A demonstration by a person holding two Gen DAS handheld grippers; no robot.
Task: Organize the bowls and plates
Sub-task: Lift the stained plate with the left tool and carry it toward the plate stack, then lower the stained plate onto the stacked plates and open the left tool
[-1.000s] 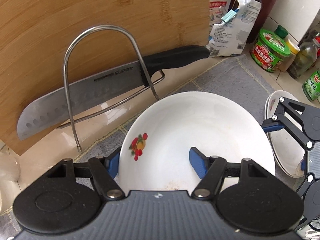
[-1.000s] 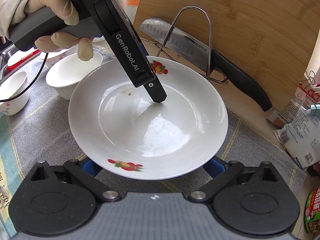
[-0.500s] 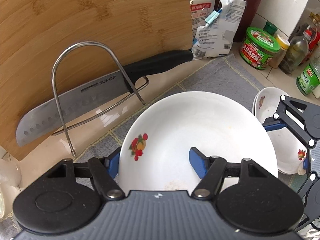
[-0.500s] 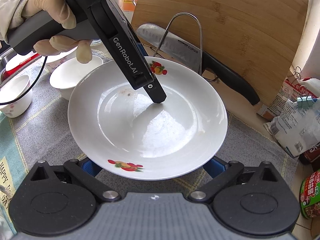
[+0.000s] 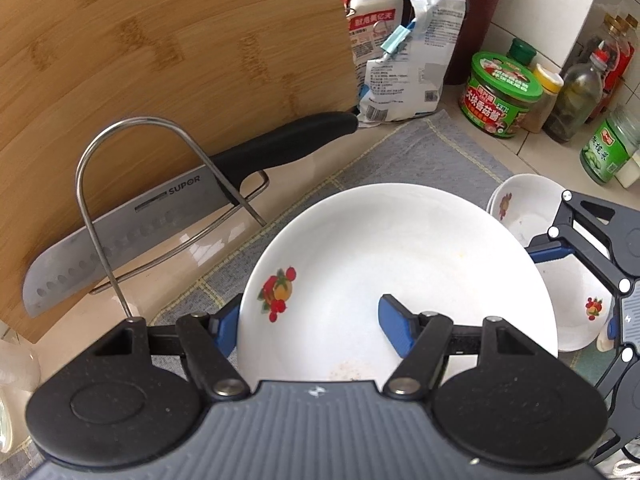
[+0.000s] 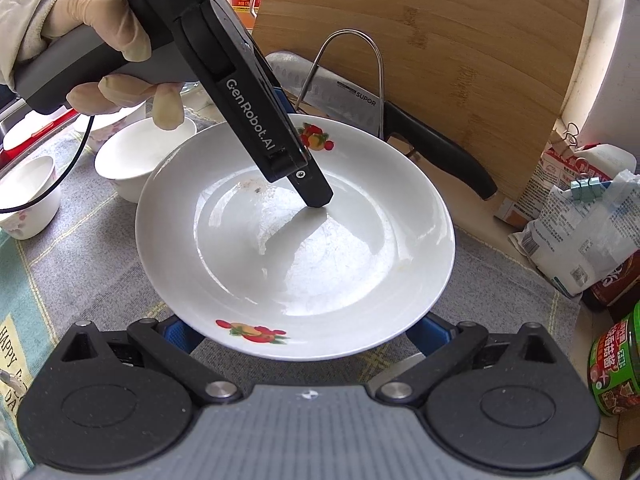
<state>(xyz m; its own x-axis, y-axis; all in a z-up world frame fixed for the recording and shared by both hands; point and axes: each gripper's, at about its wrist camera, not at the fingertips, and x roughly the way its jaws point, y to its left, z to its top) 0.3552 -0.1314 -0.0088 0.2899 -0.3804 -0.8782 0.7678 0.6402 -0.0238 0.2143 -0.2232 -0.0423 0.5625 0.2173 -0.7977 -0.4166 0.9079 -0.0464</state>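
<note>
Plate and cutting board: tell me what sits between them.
Between the plate and the cutting board lies a knife held in a wire rack. Both wrist views show it, the left one most clearly.

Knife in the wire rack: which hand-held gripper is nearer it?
Left. The left hand-held gripper grips the plate at its rim nearest the knife; the right hand-held gripper sits at the opposite rim, the plate between it and the knife.

Black tool (image 6: 316, 196) marked "GenRobot.AI", blue pads (image 5: 394, 322), cream glove (image 6: 100, 12).
</note>
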